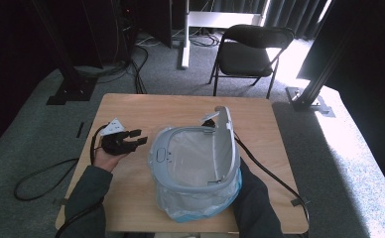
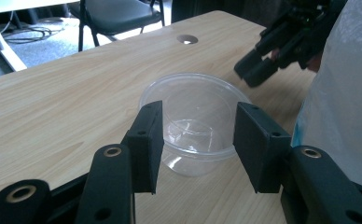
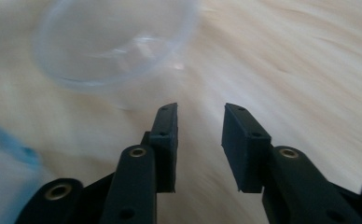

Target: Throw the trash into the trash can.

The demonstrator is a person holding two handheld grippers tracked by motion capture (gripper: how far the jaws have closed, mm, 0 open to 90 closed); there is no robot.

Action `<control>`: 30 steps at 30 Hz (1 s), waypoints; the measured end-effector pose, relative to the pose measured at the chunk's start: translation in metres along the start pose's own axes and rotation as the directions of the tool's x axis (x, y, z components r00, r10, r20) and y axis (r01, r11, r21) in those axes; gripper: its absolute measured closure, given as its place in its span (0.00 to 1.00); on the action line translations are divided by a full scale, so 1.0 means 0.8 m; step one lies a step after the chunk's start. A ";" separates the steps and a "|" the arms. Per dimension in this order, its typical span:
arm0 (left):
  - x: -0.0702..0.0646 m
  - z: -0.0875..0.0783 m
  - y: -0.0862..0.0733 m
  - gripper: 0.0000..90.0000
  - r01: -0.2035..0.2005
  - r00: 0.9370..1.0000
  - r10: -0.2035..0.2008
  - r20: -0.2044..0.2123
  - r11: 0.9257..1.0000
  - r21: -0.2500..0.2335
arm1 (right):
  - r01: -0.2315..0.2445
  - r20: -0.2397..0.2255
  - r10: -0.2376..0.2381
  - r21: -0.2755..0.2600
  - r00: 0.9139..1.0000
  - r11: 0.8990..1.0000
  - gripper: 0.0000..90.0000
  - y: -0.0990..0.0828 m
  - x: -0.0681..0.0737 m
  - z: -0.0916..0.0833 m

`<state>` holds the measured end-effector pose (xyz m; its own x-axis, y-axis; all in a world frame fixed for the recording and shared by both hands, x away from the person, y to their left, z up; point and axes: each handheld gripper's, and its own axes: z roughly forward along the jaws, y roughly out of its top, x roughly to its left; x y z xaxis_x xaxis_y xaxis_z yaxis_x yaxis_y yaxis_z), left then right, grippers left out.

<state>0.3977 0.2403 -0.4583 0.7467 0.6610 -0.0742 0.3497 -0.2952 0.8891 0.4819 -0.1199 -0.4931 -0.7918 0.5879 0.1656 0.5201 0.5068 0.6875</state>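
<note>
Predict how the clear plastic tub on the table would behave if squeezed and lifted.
The clear plastic tub looks thin-walled and empty, so it is probably very light and may skid on the smooth table if nudged. Its walls would likely flex under a hard squeeze. Wide and low, it seems unlikely to tip.

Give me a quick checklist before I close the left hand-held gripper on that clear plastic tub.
1. Left hand-held gripper jaws open: ok.
2. Clear tub upright on the table, centred between the jaws: ok.
3. Pads far enough along the tub's sides: cannot tell.
4. Right hand-held gripper empty and off the tub: ok.
5. Bin lid raised: ok.
</note>
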 end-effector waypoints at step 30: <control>-0.010 0.089 0.002 0.64 -0.007 1.000 0.008 -0.003 0.993 0.116 | -0.031 0.226 0.033 -0.011 0.974 0.999 0.58 -0.060 -0.029 -0.063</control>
<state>0.4325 0.1858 -0.4884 0.7476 0.6609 -0.0658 0.4075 -0.3782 0.8312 0.4592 -0.1901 -0.4943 -0.6814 0.7315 0.0244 0.5411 0.4810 0.6898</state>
